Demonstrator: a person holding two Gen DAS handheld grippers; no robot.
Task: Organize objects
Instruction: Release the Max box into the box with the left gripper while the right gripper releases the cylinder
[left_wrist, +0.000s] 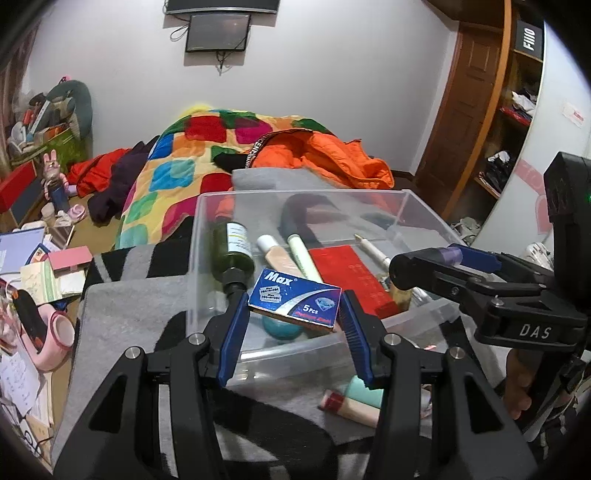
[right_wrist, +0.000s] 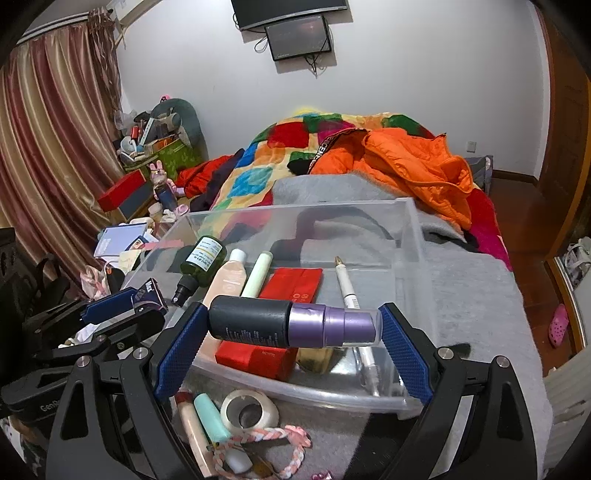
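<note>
My left gripper is shut on a blue Max razor blade box and holds it over the near edge of a clear plastic bin. My right gripper is shut on a black and purple spray bottle, held crosswise above the bin's near rim. In the bin lie a green bottle, a beige tube, a pale green tube, a red box and a white pen. The right gripper also shows in the left wrist view.
The bin stands on a grey blanket on a bed. In front of it lie a tape roll, a teal tube, a beige tube and a braided cord. An orange jacket and patchwork quilt lie behind. Clutter fills the left side.
</note>
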